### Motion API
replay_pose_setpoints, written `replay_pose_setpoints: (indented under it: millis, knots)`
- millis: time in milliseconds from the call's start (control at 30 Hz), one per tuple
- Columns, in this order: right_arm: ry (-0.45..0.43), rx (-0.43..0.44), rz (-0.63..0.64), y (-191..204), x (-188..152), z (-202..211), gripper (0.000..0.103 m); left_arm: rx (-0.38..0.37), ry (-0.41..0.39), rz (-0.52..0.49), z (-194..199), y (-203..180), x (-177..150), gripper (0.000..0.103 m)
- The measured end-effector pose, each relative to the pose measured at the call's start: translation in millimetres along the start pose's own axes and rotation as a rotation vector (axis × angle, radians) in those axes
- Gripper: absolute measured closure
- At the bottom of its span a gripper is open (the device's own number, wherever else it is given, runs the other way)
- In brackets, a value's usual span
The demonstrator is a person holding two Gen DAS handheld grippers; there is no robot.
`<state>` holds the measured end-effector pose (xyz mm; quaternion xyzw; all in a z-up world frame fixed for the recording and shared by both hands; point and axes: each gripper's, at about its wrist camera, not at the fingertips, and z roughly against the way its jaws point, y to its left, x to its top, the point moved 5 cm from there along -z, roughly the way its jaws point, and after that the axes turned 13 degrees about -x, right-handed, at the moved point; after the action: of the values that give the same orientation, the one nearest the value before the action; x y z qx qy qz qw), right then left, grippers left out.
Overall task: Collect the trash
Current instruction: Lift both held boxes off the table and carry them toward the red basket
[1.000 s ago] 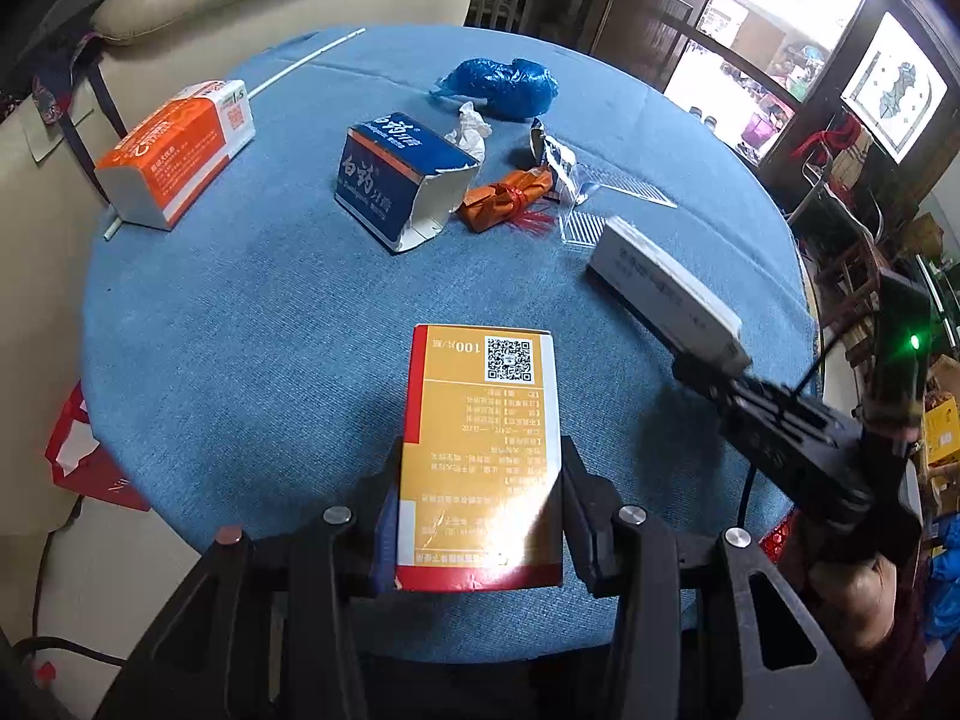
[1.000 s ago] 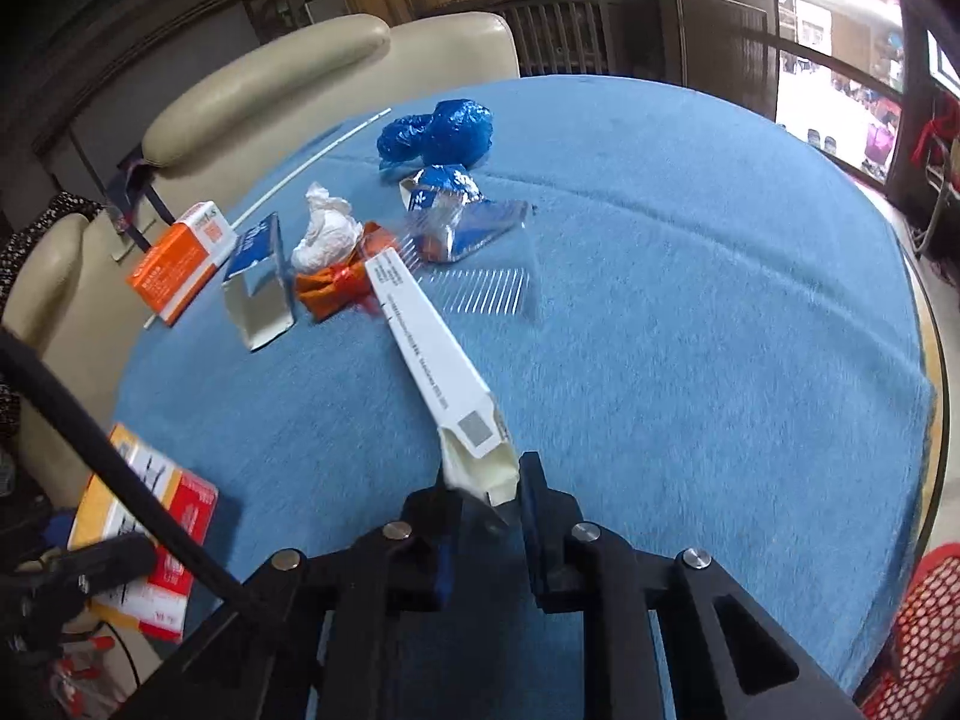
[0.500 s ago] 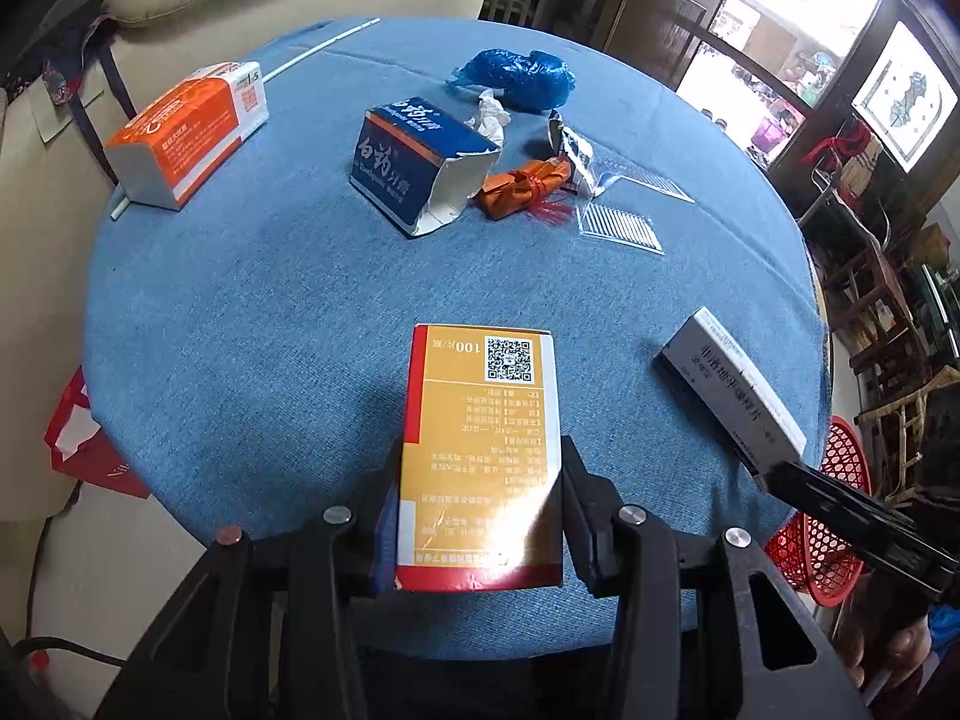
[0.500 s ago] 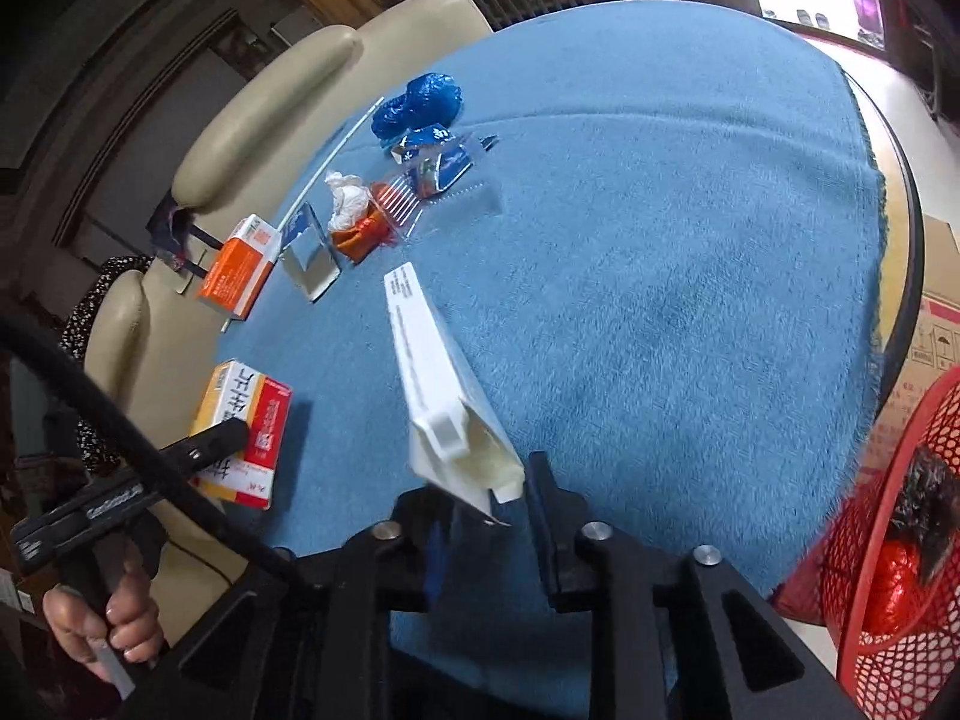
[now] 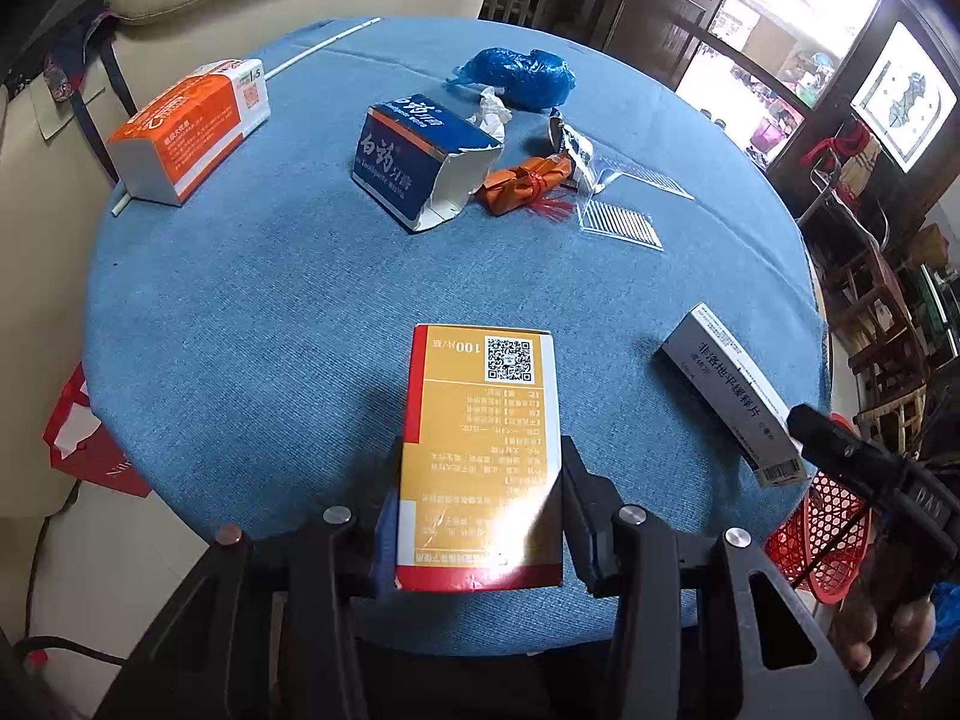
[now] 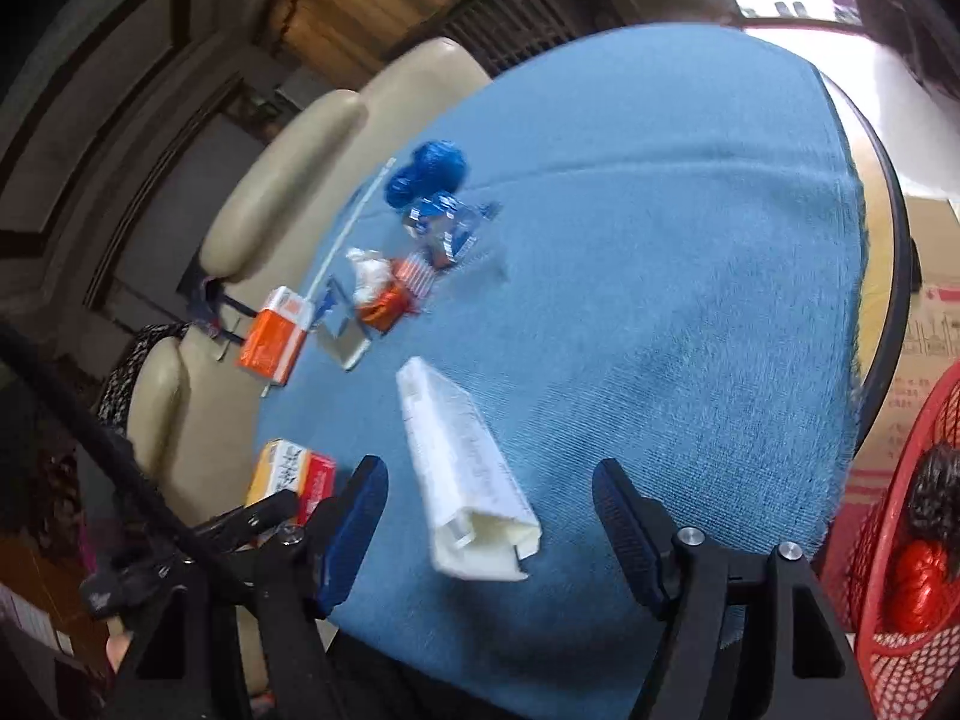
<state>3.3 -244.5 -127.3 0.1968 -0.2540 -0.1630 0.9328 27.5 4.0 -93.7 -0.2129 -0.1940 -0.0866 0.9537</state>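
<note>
Yellow-red box [image 5: 483, 456] clamped in left gripper [image 5: 480, 516] over table edge; right gripper [image 6: 489, 516] wide, white carton [image 6: 462, 474] loose btw fingers.

Blue-clothed round table [image 5: 252, 300] — boxes, wrappers, perhaps tissue [image 5: 493, 111] scattered.

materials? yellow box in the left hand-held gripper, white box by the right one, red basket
Yellow box: looks like thin glossy cardboard; printed faces, sharp folded edges, glare near its end.
White box: likely the same carton board; its open end shows thin folded walls.
Red basket: probably moulded plastic; even open lattice, uniform colour, though coated wire can't be ruled out.
</note>
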Motion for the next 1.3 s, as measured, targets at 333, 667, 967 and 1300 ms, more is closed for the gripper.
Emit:
replay_pose_setpoints:
  millis: [333,667,967,1300]
  knots:
    - [-0.072,0.094,0.198,51,-22,17,0.045,0.012,-0.006,0.020,2,7,-1,0.056]
    - [-0.019,-0.114,0.197,45,-15,-12,0.038,0.019,-0.004,0.012,1,6,0,0.056]
    - [-0.019,-0.235,0.369,70,-33,-35,0.038,0.040,-0.004,0.007,4,9,-3,0.056]
    - [-0.068,-0.285,0.503,78,-45,-40,0.056,0.047,-0.001,-0.014,4,1,-4,0.056]
